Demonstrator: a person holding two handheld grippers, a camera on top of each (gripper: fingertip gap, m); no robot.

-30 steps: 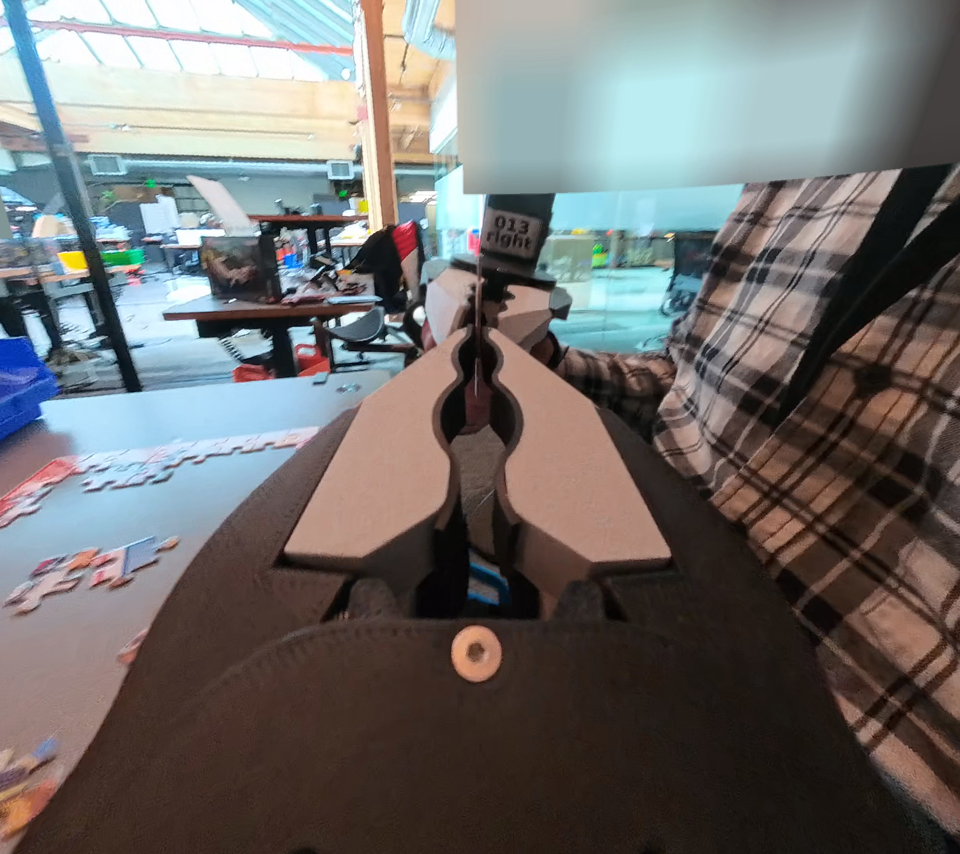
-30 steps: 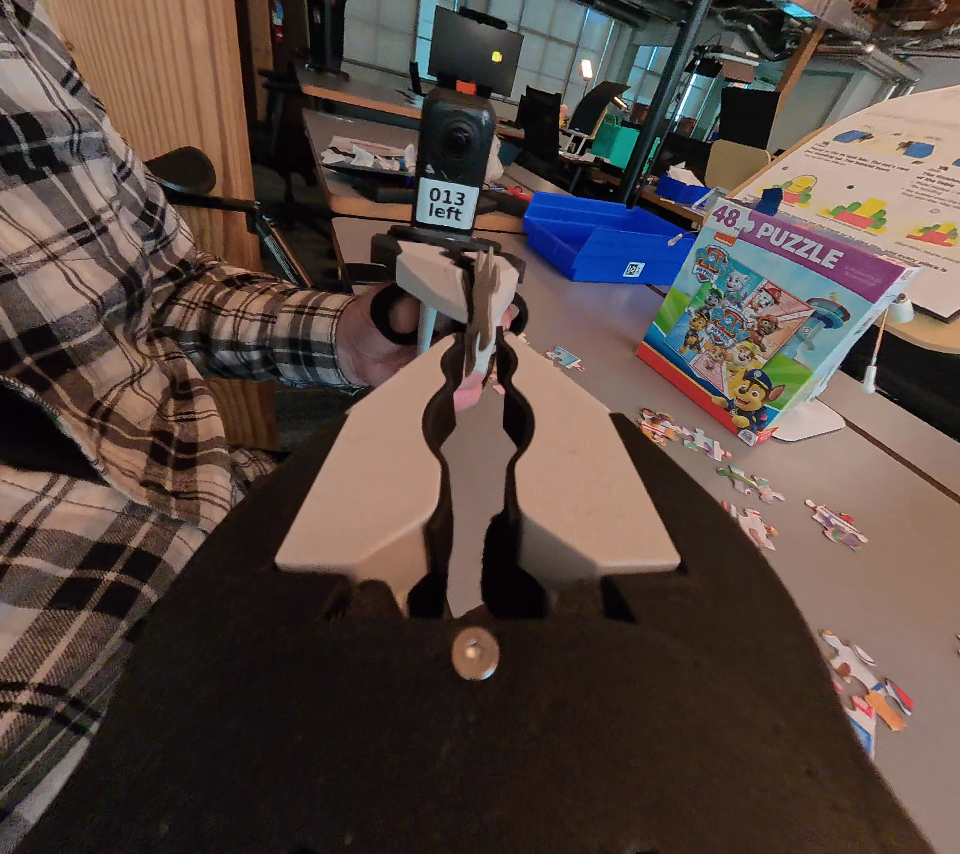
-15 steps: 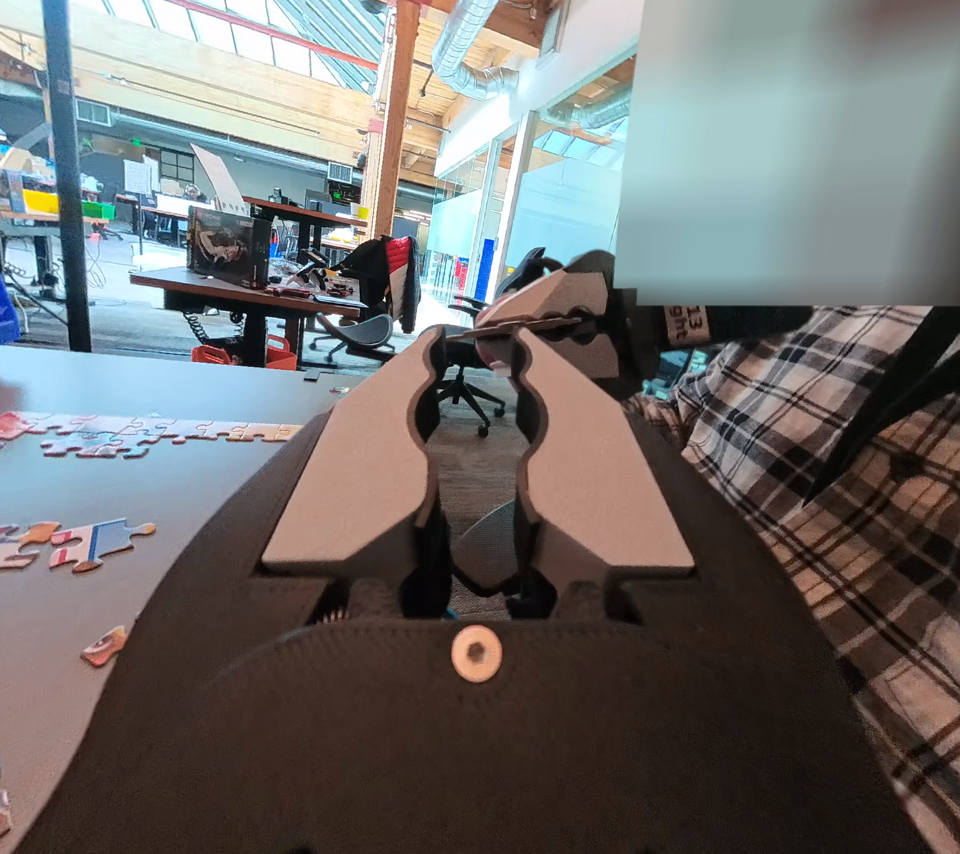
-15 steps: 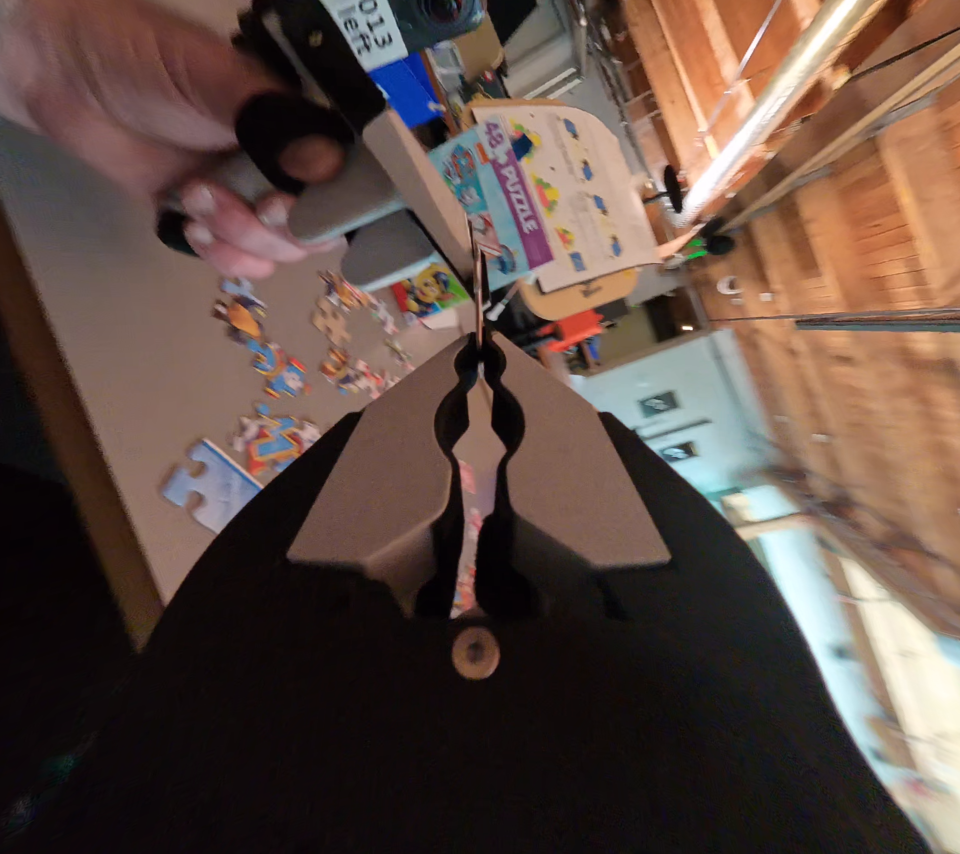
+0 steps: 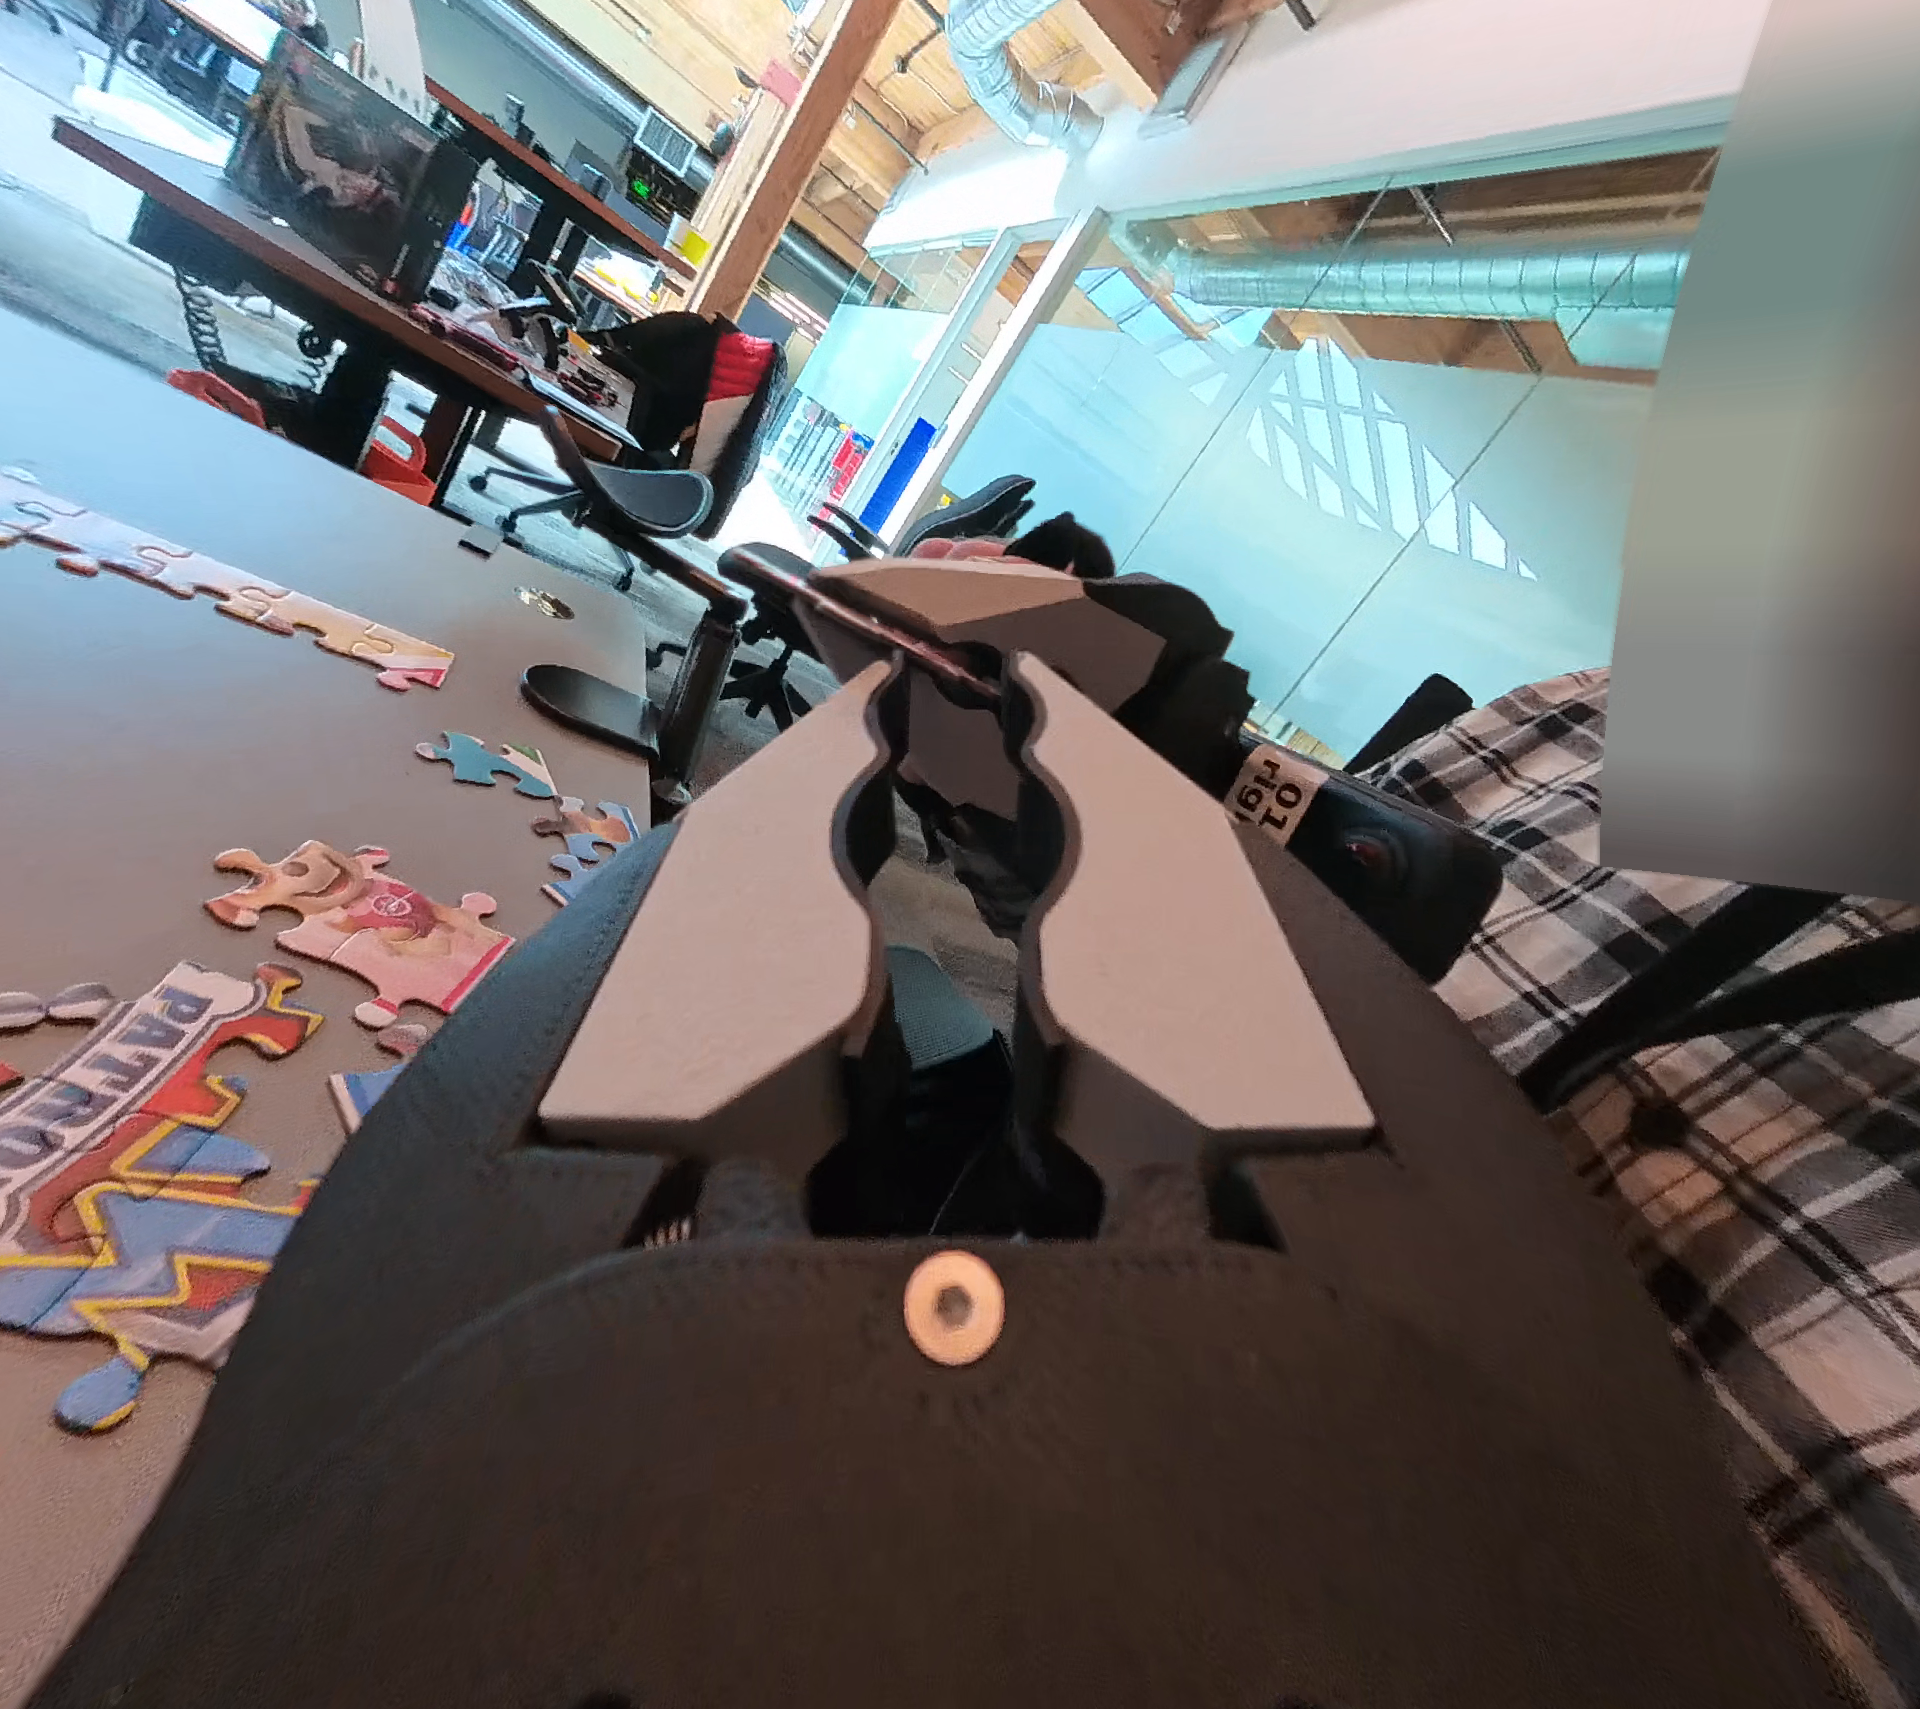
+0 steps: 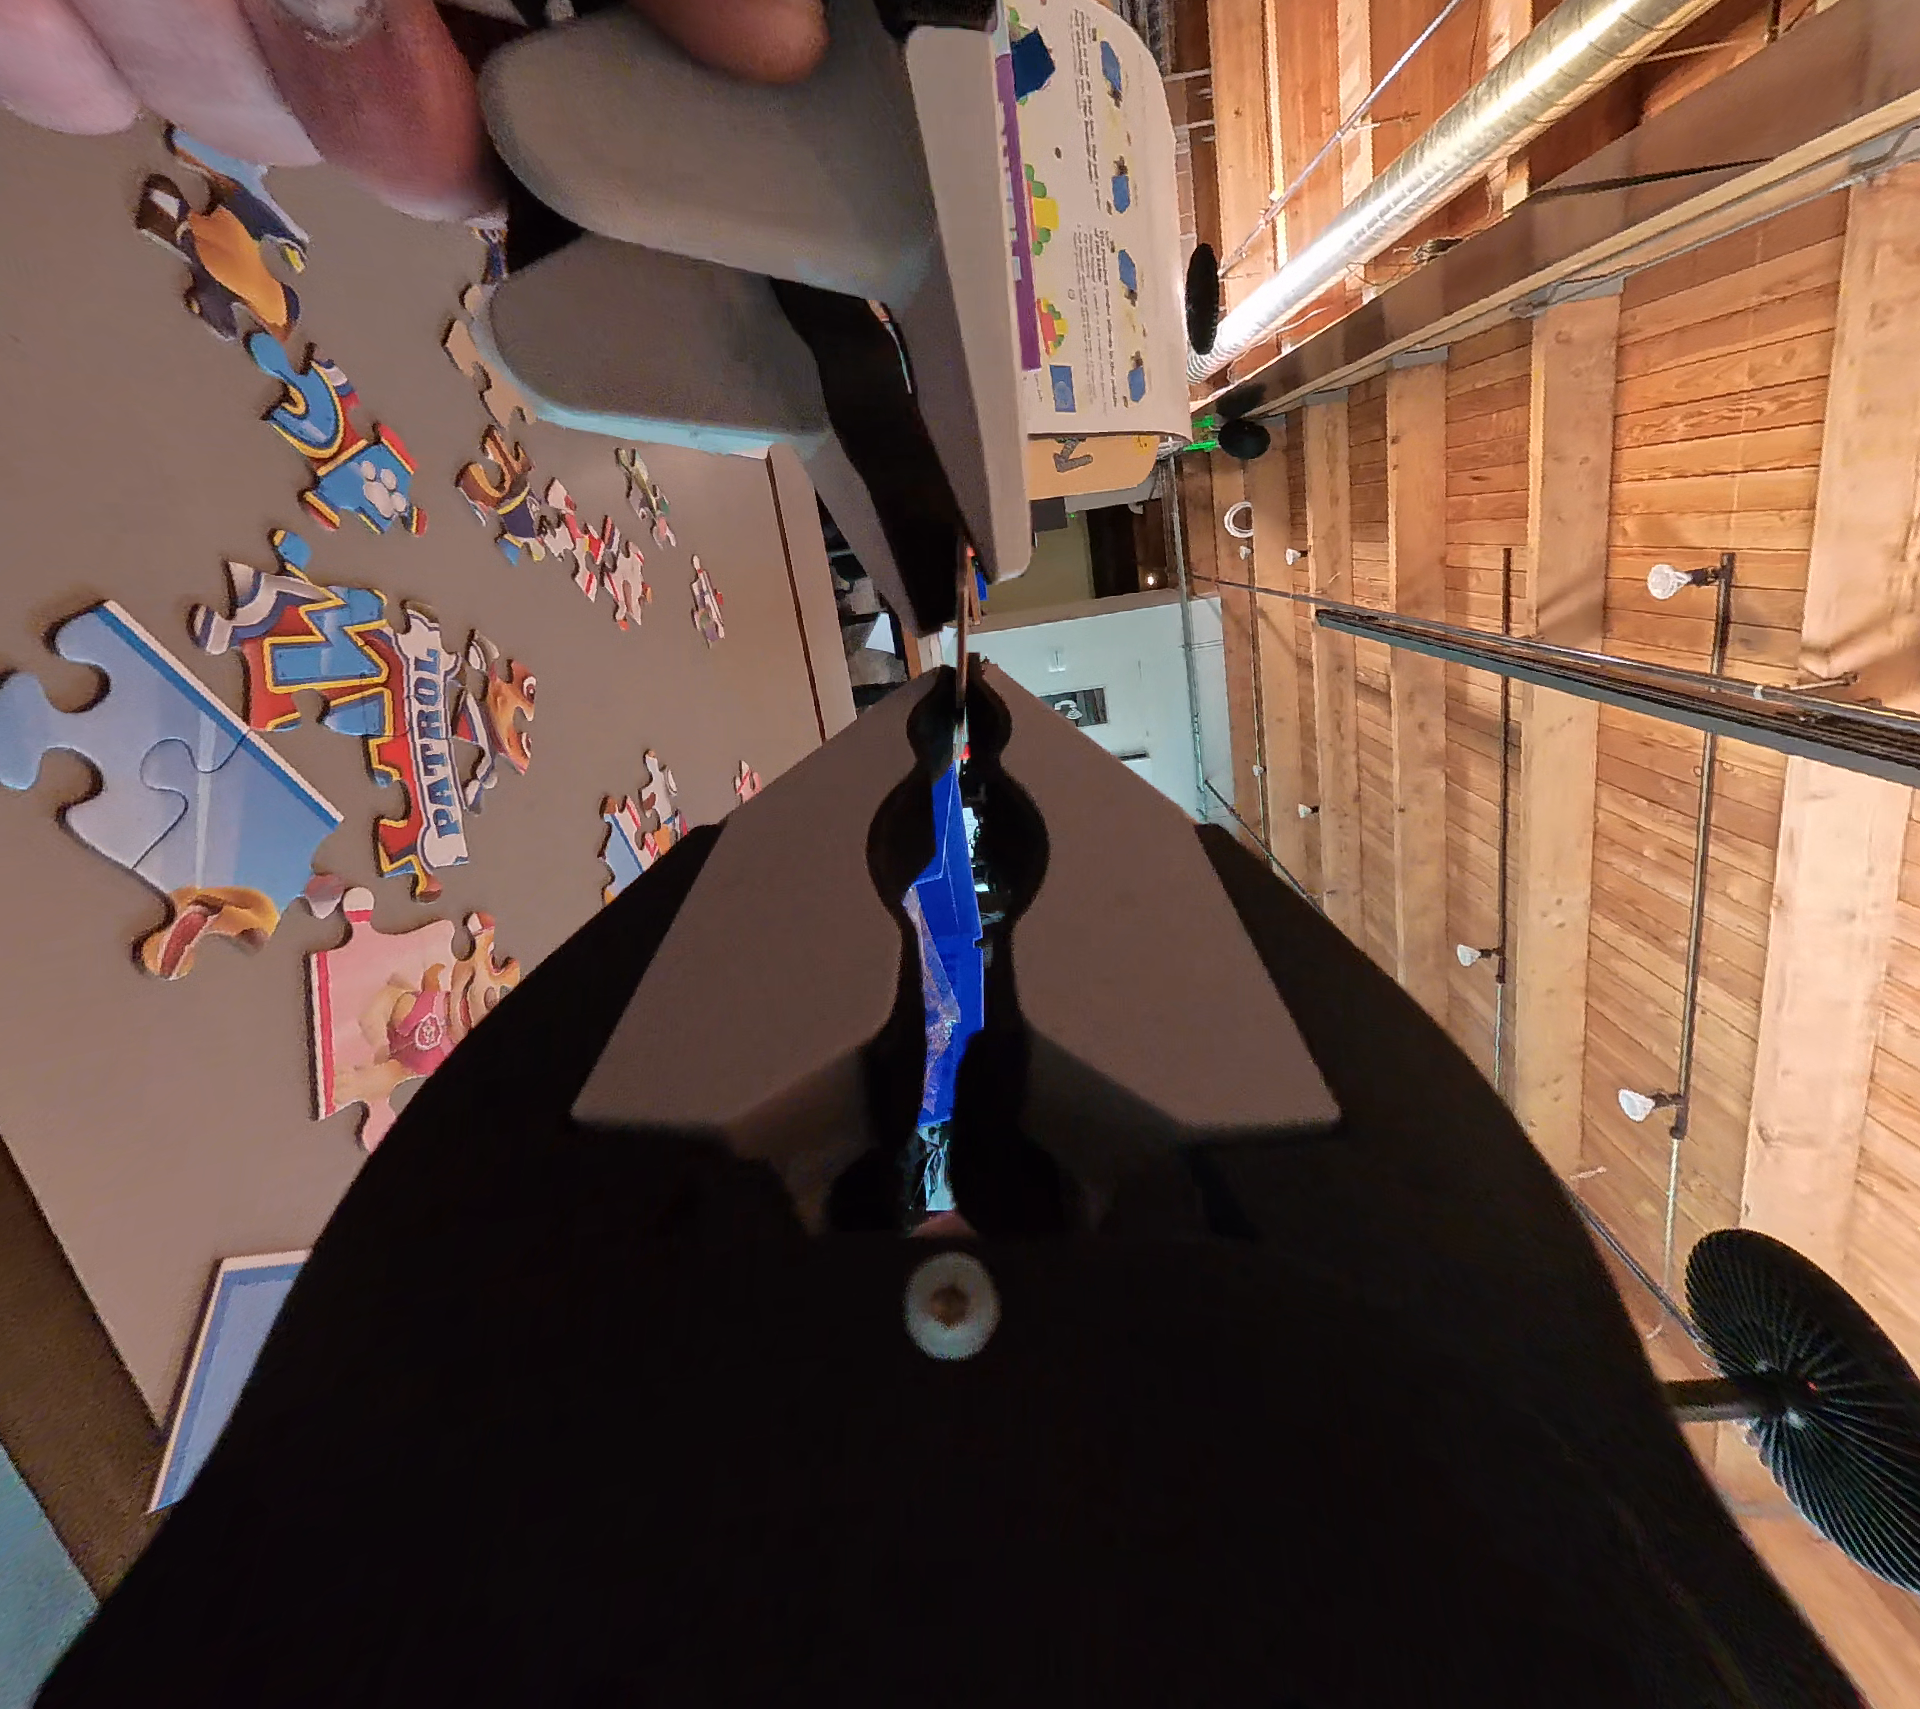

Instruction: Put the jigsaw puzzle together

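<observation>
Two claws are meeting in mid-air above the surface (image 5: 260, 724): right claw (image 6: 961, 685) is pinching a puzzle piece (image 6: 963, 620) edge-on, while left claw (image 5: 951, 688) is gaping open around it

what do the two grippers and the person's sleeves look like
Both the left gripper and right gripper have grey wedge-shaped fingers with scalloped inner edges on a black body with one silver screw. Each carries a small black camera bearing a white label. The person wears a black-and-white plaid shirt.
</observation>
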